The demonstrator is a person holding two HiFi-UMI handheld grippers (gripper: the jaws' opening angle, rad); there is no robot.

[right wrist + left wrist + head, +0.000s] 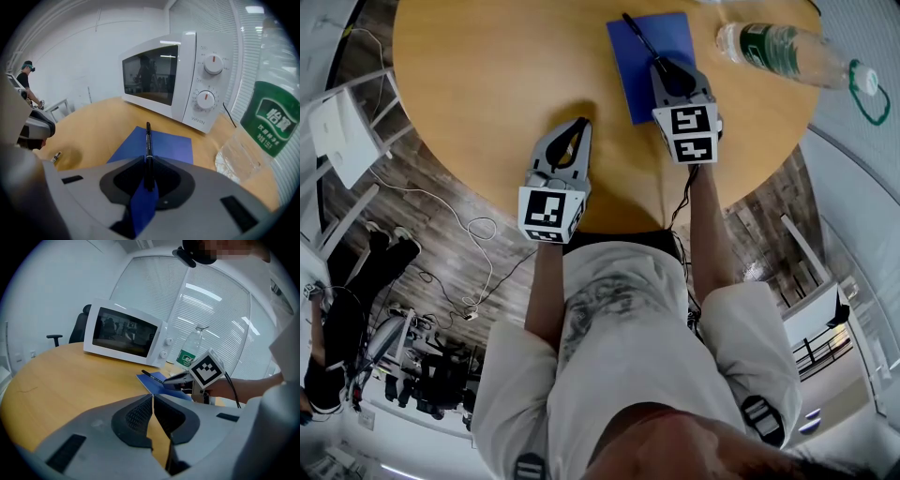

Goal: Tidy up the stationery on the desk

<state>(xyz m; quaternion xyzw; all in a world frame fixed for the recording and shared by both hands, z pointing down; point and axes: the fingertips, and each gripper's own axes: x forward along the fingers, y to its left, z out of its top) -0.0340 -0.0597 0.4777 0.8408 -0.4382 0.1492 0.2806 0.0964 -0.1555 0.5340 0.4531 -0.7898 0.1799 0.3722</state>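
Pen point(639, 37) sits over the blue notebook point(673, 37), upper right of head view, with the right gripper point(667, 75) at its near end. Left gripper view: left gripper point(152, 399) empty, jaws together, lower centre. Right gripper view: jaws clamped on its barrel, frame centre. I'd lift straight up, leaving the notebook flat.

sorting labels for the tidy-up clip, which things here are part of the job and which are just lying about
Part of the job: black pen, gripped in the right tongs; blue notebook.
Just lying about: water bottle; microwave.
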